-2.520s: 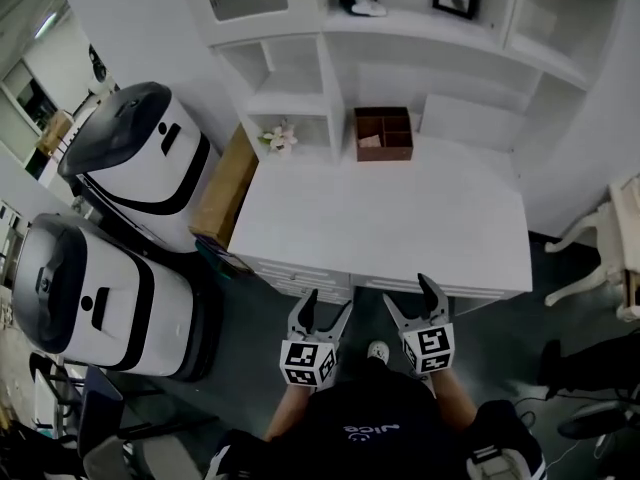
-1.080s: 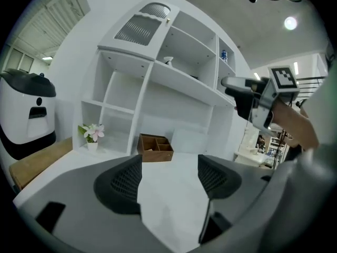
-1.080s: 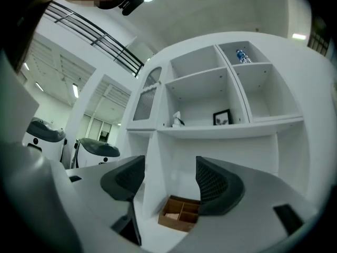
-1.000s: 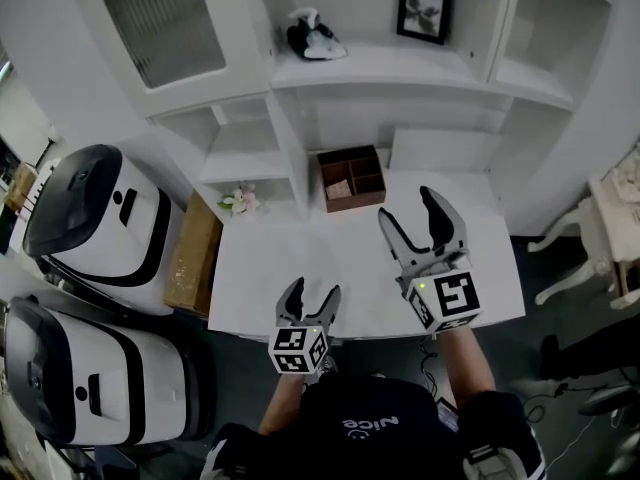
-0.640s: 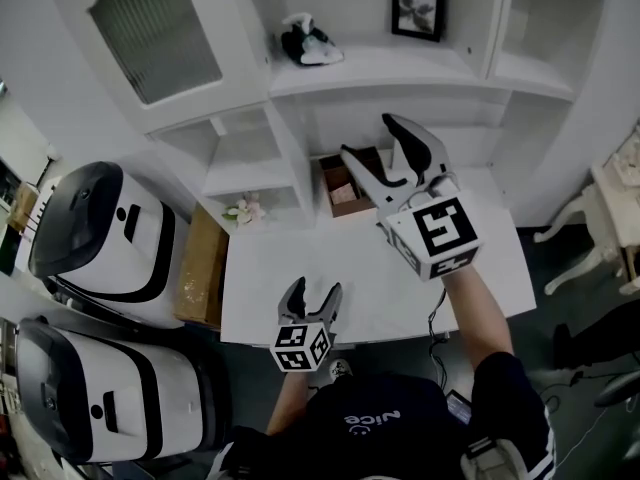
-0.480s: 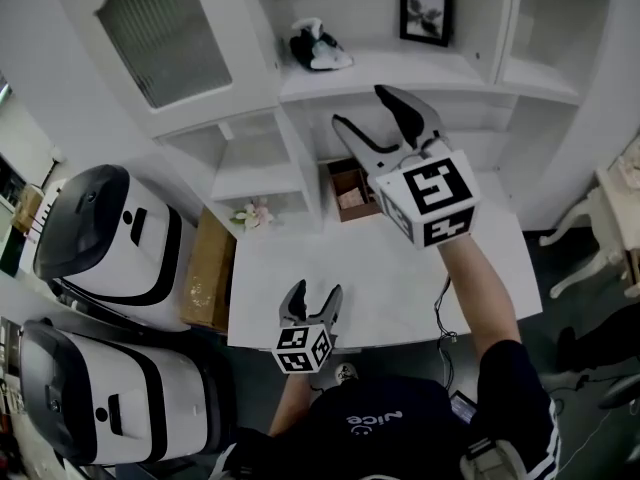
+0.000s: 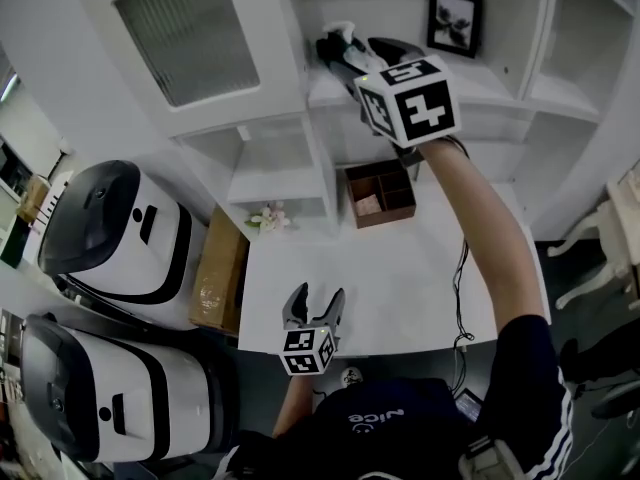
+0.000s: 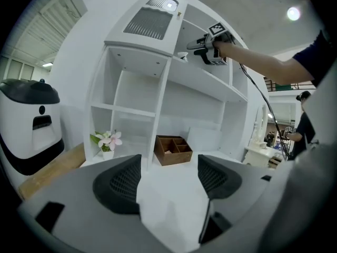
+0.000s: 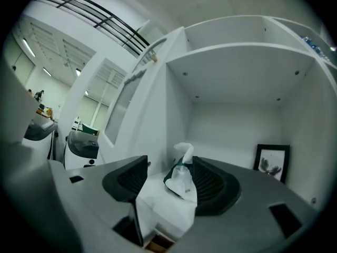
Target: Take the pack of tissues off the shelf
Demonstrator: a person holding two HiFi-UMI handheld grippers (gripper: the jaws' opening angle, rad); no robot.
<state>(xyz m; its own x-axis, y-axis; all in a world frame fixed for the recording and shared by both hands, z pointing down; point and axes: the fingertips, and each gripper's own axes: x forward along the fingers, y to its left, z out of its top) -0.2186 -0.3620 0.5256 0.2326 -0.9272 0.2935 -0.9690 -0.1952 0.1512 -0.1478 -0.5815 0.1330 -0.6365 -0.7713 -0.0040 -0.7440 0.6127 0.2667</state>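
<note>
"Where is the dark soft pack of tissues [image 9: 180,179] with the white tissue poking up?"

"It stands on the top flat white shelf board [image 7: 495,83], near its left end in the head view."

"And the right gripper [image 7: 357,52]?"

"Up at that board's front edge, pointing in. Its jaws have just been closing a bit, but they are apart. The pack is between them, and no pad presses it."

"The left gripper [image 7: 315,304]?"

"Far below the board, jaws wide apart, nothing in them"
</note>
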